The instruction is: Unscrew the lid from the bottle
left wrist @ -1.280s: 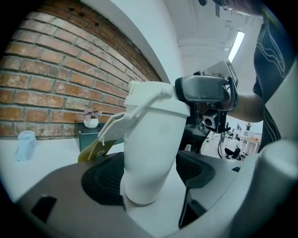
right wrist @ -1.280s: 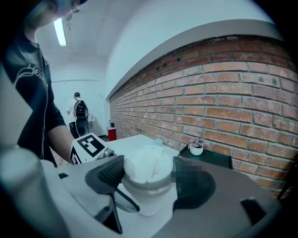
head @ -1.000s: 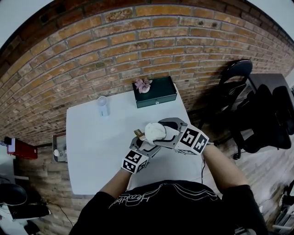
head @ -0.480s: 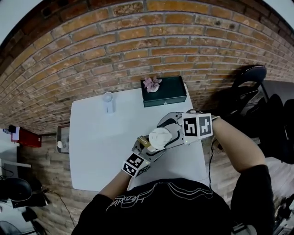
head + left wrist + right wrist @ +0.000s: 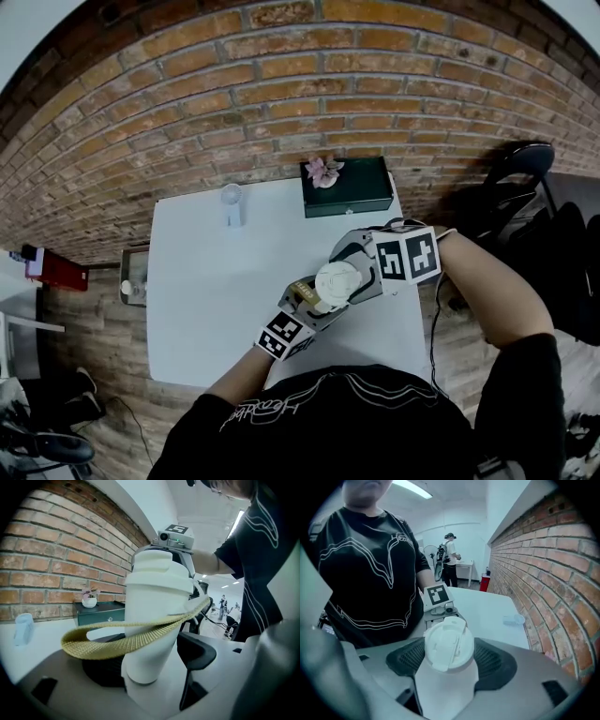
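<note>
A white bottle (image 5: 154, 630) with a white flip lid (image 5: 447, 641) is held up over the white table (image 5: 206, 281). My left gripper (image 5: 145, 667) is shut on the bottle's lower body, a dark pad (image 5: 194, 653) against its right side. A tan woven strap (image 5: 122, 641) loops out from the bottle's neck toward the camera. My right gripper (image 5: 449, 660) comes down from above and is shut on the lid, one ribbed pad on each side. In the head view the lid (image 5: 337, 281) shows between the left gripper (image 5: 314, 302) and the right gripper (image 5: 345, 274).
At the table's far edge stand a dark green box (image 5: 352, 187) with a small pink flower pot (image 5: 323, 172) on it, and a small clear cup (image 5: 232, 202). A brick wall runs behind. A black chair (image 5: 516, 178) stands to the right of the table.
My right gripper has rolled around the lid, its marker cube swinging from beside the bottle toward the far right, with the forearm moving outward. The left gripper and bottle stay put.
</note>
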`<move>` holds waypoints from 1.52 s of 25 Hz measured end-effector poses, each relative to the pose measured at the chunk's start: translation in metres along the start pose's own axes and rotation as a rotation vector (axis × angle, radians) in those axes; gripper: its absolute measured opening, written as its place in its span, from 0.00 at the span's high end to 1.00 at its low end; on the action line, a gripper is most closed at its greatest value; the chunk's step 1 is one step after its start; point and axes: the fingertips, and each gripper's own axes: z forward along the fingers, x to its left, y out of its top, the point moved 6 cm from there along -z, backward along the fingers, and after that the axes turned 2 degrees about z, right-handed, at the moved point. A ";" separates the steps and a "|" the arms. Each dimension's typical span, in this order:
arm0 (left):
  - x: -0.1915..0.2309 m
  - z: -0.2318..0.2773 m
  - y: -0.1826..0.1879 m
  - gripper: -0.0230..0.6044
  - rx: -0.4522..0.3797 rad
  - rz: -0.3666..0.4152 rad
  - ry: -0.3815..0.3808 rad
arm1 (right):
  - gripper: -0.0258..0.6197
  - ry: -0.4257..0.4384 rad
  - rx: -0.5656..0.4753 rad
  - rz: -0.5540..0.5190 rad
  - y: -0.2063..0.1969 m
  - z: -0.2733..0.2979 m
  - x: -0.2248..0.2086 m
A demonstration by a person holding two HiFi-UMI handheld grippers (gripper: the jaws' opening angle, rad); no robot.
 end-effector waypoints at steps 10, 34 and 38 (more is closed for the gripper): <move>0.004 0.000 -0.003 0.39 0.007 -0.006 -0.019 | 0.28 -0.274 -0.078 0.210 0.002 -0.003 0.014; 0.006 0.002 -0.007 0.40 0.026 -0.004 -0.029 | 0.40 -1.014 -0.480 0.955 -0.018 0.032 0.050; 0.005 0.002 -0.008 0.40 0.027 0.001 -0.021 | 0.40 -0.998 -0.484 0.933 -0.019 0.031 0.050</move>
